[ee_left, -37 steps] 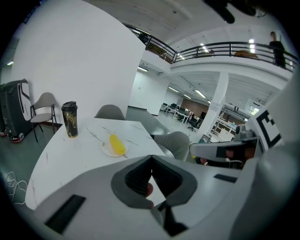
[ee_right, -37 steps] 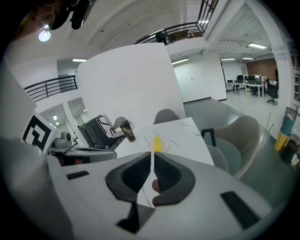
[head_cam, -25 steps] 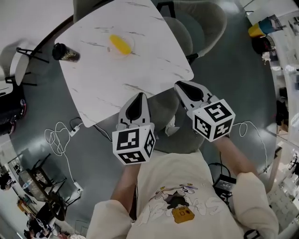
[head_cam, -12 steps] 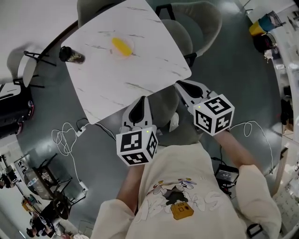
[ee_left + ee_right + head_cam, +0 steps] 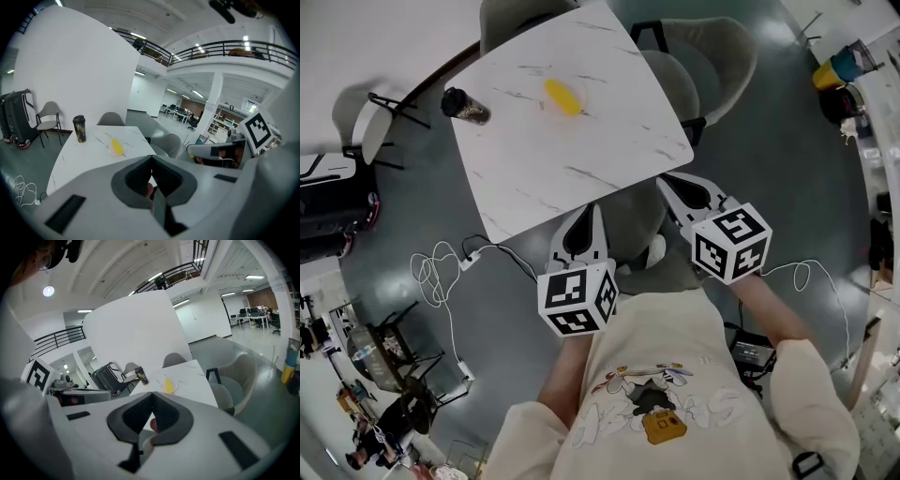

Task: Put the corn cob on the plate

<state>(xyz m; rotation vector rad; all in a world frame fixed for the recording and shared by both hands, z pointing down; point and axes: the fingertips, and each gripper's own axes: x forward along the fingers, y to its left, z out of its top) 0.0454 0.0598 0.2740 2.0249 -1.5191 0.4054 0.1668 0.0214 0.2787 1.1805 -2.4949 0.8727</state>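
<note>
Nearest: cream shirt (image 5: 656,394) w/ cartoon print, both forearms reaching fwd. Left gripper (image 5: 586,217) held off the near table edge, marker cube toward the body; jaws closed tip to tip, nothing between, as seen in left gripper view. Right gripper (image 5: 670,186) beside it, a bit further fwd and near the table's near-right corner; jaws likewise pressed together, empty, per right gripper view. Both pointing toward the table and slightly down, neither touching anything.

Below and between the grippers: grey padded chair (image 5: 633,225) tucked at the near table corner. On the grey floor to the left: white cable (image 5: 436,272) in loose loops.

Further out: white marble-look table (image 5: 553,159), mostly bare. Toward its far side: yellow corn cob (image 5: 562,97) lying on a small clear plate (image 5: 108,150), well apart from both grippers. Left of it, at the far-left table corner: dark tumbler (image 5: 466,107) w/ lid, upright, apart from the plate.

Beyond: grey armchair (image 5: 722,47) at the table's right side, light chair (image 5: 370,127) on thin black legs to the left, black suitcase (image 5: 328,202) at the left edge.
</note>
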